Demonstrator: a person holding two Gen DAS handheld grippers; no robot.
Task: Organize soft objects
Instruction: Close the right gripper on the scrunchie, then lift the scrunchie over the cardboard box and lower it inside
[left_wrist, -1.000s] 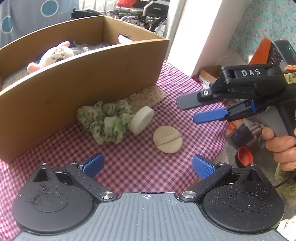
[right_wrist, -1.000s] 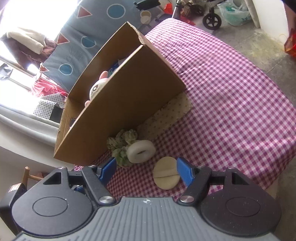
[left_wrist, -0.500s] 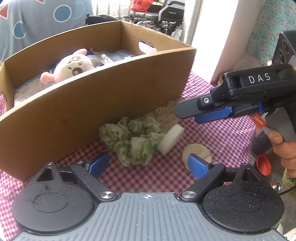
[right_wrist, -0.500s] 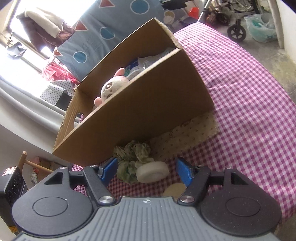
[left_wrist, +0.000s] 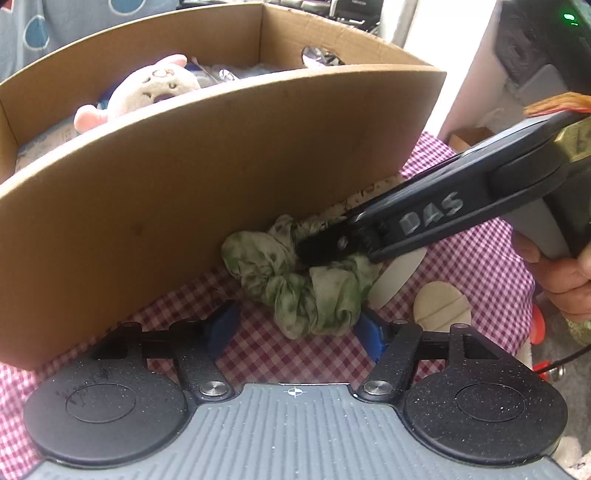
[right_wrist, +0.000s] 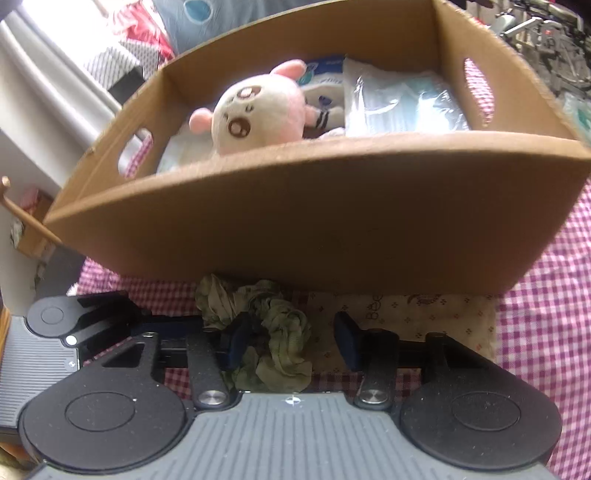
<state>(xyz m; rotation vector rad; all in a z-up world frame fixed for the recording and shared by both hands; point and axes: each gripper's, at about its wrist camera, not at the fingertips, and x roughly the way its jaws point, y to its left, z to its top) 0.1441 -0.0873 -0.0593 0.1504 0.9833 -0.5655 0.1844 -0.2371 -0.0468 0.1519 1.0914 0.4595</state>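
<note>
Right gripper (right_wrist: 290, 341): your jaws, wide apart, have dropped from above the bench to straddle the green mottled fabric scrunchie (left_wrist: 306, 284) at the brown cardboard box (right_wrist: 332, 229) wall. Left gripper (left_wrist: 295, 328): open, beside it. Grasp due.

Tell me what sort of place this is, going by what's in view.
Most likely a lived-in home, not a lab. A table under a pink gingham tablecloth holds a cardboard box with a plush toy inside, a green scrunchie lies in front of it, and clothes and patterned bedding are piled behind.
</note>
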